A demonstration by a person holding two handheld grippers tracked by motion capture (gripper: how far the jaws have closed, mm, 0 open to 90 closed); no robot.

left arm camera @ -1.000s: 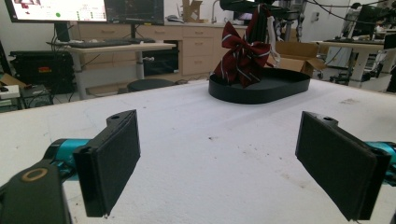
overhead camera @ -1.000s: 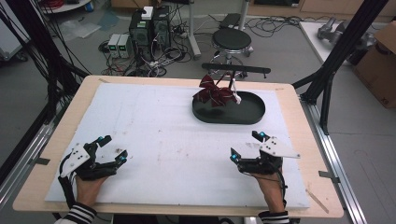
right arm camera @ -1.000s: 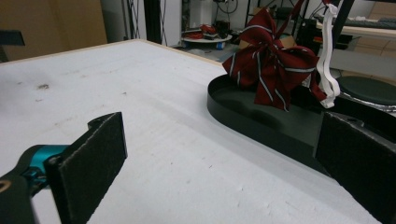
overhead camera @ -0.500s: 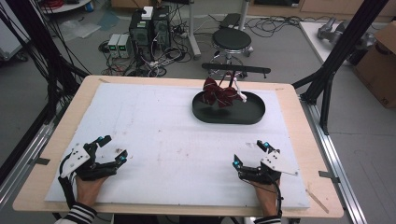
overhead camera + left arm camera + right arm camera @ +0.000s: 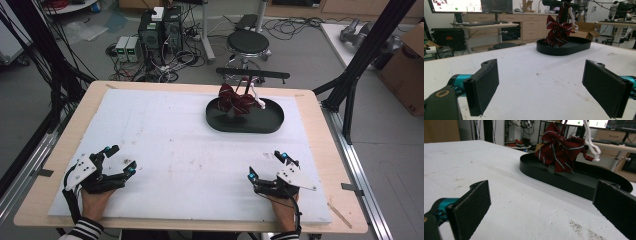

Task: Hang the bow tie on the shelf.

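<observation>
A dark red striped bow point(image 5: 235, 99) point(image 5: 557, 29) point(image 5: 561, 147) with a white strap stands upright in a black oval tray point(image 5: 245, 121) point(image 5: 564, 47) point(image 5: 564, 181) at the back right of the white mat. My left gripper point(image 5: 117, 162) point(image 5: 541, 90) rests low at the front left of the mat, open, its pads point(image 5: 484, 85) wide apart with nothing between them. Near the front right sits my right gripper point(image 5: 267, 165) point(image 5: 541, 212), also open and holding nothing, pointing toward the tray.
The white mat point(image 5: 170, 150) covers a wooden table point(image 5: 330, 150). A black bar stand point(image 5: 252, 74) rises behind the tray. Beyond the table are a stool point(image 5: 248, 42), cables and computer boxes point(image 5: 160, 25) on the floor. Black frame posts point(image 5: 360, 60) stand at both sides.
My right gripper has drawn back toward the table's front edge and settled lower. The left gripper, bow and tray have stayed put.
</observation>
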